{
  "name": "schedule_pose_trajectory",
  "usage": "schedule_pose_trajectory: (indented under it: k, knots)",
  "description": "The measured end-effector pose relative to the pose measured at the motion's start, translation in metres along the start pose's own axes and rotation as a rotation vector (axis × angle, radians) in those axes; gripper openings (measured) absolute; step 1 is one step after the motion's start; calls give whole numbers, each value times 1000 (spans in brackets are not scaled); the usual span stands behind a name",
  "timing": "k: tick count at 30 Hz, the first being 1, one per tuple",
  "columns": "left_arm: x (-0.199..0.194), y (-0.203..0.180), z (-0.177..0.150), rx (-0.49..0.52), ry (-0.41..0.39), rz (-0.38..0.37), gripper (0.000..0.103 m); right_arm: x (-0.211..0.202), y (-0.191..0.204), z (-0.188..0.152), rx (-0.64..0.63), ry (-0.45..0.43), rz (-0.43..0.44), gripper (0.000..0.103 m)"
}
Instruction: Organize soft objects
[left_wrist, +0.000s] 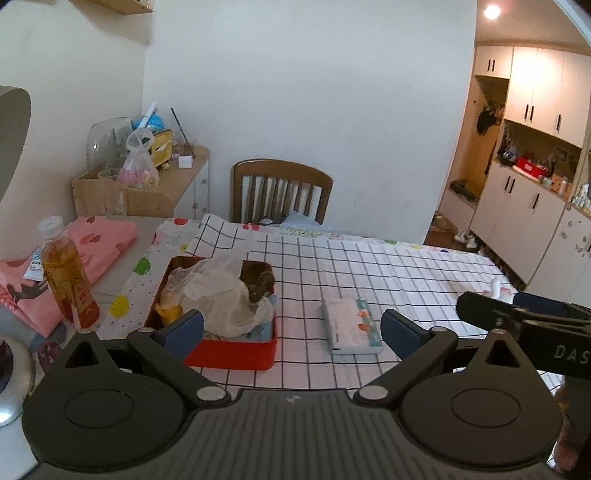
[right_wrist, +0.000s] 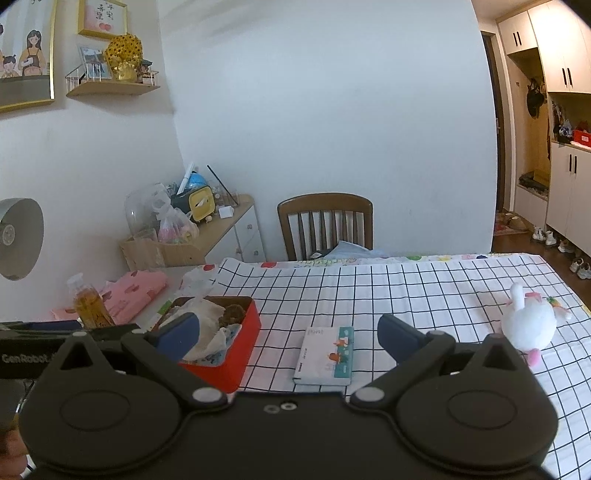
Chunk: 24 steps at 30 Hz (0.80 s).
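Note:
A red box (left_wrist: 236, 356) (right_wrist: 236, 347) stuffed with plastic bags (left_wrist: 218, 291) and soft items sits on the checked tablecloth. A tissue pack (left_wrist: 351, 326) (right_wrist: 327, 354) lies to its right. A white plush toy (right_wrist: 528, 325) lies at the right of the table in the right wrist view. My left gripper (left_wrist: 291, 330) is open and empty, held above the table's near edge before the box and tissue pack. My right gripper (right_wrist: 288, 332) is open and empty, before the tissue pack. Its body shows at the right of the left wrist view (left_wrist: 524, 317).
A bottle of amber drink (left_wrist: 68, 277) (right_wrist: 88, 302) stands left of the box, beside folded pink cloth (left_wrist: 92, 243) (right_wrist: 136, 295). A wooden chair (left_wrist: 280, 190) (right_wrist: 327, 225) stands at the table's far side. A cluttered side cabinet (left_wrist: 147, 177) is at the back left.

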<state>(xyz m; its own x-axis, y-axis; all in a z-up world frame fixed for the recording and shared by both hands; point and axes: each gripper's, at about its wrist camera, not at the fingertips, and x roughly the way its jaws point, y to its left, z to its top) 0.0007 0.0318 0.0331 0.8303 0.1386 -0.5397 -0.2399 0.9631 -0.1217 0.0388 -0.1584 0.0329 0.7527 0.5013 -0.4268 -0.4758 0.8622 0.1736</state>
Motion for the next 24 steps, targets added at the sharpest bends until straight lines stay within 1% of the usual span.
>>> schedule_pose_trajectory:
  k: [5, 10, 24]
  knots:
    - [0, 0, -1, -1, 0, -8, 103, 1, 0, -1, 2, 16, 6, 103]
    - [0, 2, -1, -13, 4, -36, 103, 1, 0, -1, 2, 19, 12, 103]
    - [1, -1, -1, -2, -23, -21, 103, 1, 0, -2, -6, 10, 19, 103]
